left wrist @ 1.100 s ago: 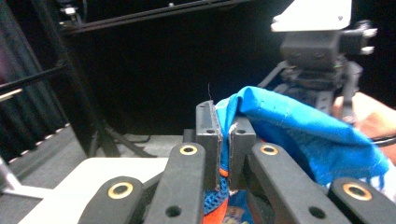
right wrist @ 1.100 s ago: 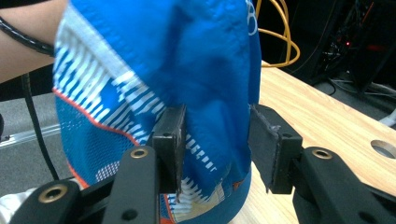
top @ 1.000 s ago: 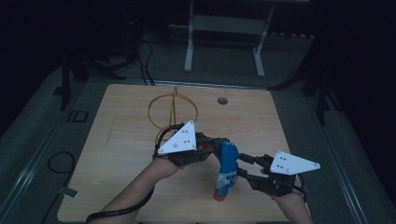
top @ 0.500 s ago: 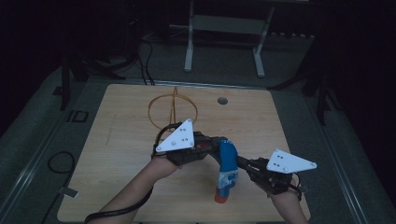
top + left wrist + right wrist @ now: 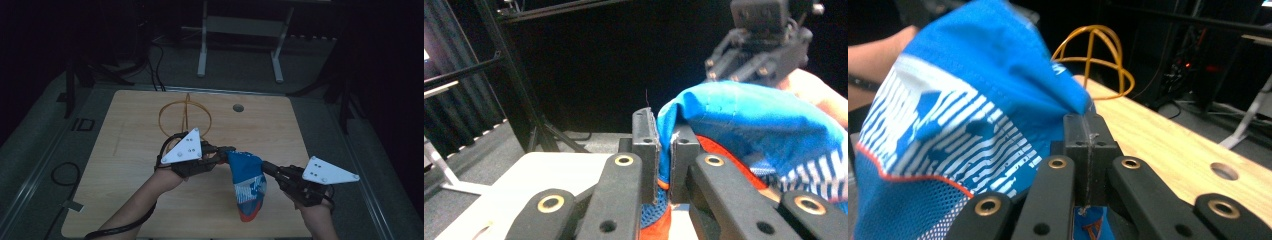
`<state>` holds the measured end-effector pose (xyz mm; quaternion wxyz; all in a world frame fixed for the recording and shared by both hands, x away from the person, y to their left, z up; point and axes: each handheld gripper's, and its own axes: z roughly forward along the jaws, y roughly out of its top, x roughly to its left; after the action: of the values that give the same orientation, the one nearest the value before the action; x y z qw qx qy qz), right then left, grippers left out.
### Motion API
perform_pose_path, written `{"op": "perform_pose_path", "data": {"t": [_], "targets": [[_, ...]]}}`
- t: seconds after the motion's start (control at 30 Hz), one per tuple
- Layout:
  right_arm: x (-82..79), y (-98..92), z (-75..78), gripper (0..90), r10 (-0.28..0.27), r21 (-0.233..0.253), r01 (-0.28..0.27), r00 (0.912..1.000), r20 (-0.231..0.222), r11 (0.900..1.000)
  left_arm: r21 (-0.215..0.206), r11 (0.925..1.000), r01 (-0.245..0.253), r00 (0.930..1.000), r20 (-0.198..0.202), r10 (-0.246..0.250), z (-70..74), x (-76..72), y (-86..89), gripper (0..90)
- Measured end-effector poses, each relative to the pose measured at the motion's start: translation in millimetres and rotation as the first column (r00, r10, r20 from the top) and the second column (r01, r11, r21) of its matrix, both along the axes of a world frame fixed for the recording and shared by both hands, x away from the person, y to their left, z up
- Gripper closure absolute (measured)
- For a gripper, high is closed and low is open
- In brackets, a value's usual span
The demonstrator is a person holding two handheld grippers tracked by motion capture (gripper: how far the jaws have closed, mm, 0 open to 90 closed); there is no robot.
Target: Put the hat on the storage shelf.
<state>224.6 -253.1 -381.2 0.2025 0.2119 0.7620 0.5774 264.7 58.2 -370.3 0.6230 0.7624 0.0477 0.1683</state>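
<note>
Both the left gripper (image 5: 226,149) and the right gripper (image 5: 267,169) have their fingers pinched tight on the blue cloth (image 5: 248,184), which hangs over the table (image 5: 130,150) just in front of the yellow wire frame (image 5: 185,117), so I think both should pull apart gently and evenly.

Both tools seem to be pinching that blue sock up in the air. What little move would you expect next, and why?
Probably carrying it toward the yellow wire frame. The left tool and right tool each clamp the blue sock at its top edge, so it hangs above the table, and the frame stands just beyond.
</note>
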Motion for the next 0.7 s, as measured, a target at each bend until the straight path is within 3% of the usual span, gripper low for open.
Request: {"op": "perform_pose_path", "data": {"t": [0.2, 0.33, 0.43, 0.7], "targets": [[0.2, -4.9, 8.7, 90.0, -0.007, 0.015, 0.006, 0.9999, 0.014, 1.0, 0.016, 0.9999, -0.006, 0.9999, -0.009, 0.007, -1.3, -1.9, 1.7, 79.6], [2.0, -6.3, 16.7, 90.0, -0.012, 0.018, 0.011, 0.9996, 0.026, 1.0, 0.033, 0.9993, -0.02, 0.9997, -0.013, 0.02, -3.2, -3.7, 8.0, 69.6], [2.8, -7.3, 21.4, 90.0, -0.019, 0.026, 0.018, 0.9992, 0.035, 0.999, 0.021, 0.9993, -0.032, 0.9993, -0.017, 0.033, -4.1, -6.0, 14.2, 65.4], [7.9, -12.8, 31.4, 90.0, -0.035, 0.065, 0.033, 0.9986, 0.041, 0.997, 0.001, 0.9931, -0.117, 0.9916, -0.054, 0.117, -16.2, -13.3, 40.9, 49.9]]}}
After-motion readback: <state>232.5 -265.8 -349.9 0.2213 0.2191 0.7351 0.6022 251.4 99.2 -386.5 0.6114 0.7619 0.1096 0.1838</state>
